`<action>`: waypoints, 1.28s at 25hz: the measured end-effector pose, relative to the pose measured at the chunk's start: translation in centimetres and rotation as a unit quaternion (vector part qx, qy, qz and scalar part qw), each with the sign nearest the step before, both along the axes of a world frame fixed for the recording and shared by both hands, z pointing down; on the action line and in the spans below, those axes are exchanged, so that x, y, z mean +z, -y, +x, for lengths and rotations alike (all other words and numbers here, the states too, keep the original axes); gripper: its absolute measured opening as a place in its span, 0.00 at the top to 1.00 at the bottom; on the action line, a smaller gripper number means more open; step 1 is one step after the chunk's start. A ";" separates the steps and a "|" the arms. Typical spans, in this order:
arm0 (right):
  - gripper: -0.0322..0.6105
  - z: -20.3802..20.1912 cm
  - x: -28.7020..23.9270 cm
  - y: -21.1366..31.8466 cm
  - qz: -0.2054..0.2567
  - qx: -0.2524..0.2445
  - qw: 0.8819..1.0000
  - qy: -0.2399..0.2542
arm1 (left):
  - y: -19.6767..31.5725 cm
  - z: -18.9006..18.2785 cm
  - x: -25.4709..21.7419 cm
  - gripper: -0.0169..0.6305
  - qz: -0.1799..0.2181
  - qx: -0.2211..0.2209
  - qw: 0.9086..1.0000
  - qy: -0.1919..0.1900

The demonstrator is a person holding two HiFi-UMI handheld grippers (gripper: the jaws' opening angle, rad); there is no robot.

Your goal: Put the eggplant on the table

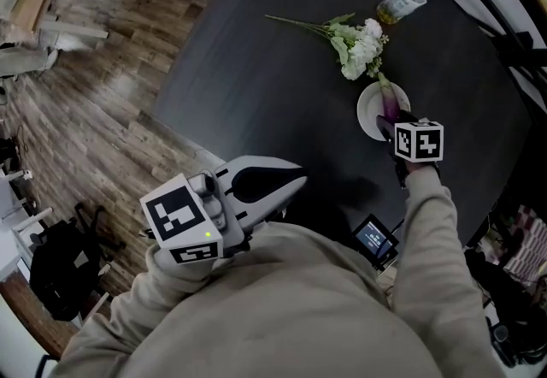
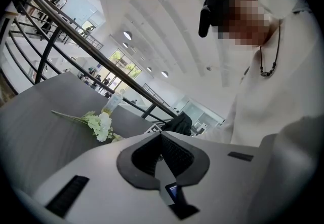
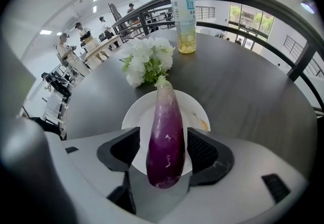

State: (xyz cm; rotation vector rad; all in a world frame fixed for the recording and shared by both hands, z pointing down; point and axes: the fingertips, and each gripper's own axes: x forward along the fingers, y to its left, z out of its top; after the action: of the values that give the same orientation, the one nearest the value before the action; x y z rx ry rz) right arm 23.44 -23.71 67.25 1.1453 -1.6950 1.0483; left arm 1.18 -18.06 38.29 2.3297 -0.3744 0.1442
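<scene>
light: bright ceiling lamps [image 2: 127,35] (indoor) | table [image 1: 256,77]: dark | edges: fisheye-warped, vignetted | floor [image 1: 94,51]: blurred

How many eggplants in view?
1. The eggplant lies on the white plate beside the flowers, between the right gripper's open fingers. No others visible; the person's body hides part of the table.

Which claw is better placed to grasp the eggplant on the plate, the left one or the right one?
The right claw: its open jaws already stand on both sides of the eggplant on the white plate. The left claw is shut and held far from the plate.
</scene>
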 end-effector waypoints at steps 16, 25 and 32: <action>0.51 1.7 -0.8 0.1 0.023 0.025 0.999 -0.032 | -0.6 -0.8 -0.2 0.96 0.005 0.019 1.000 0.004; 0.51 1.8 -5.9 0.5 0.074 0.055 0.996 -0.013 | -0.4 -0.6 -2.9 0.96 0.044 0.046 0.998 0.000; 0.52 2.1 -14.1 0.3 0.144 0.084 0.986 0.022 | 0.1 0.7 -5.9 0.96 0.086 0.086 0.992 -0.015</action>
State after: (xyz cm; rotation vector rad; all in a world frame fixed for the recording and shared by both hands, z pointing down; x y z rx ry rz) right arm 25.58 -24.02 53.16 1.4797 -1.8533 0.9544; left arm 1.91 -18.16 32.40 2.5301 -0.1760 0.1650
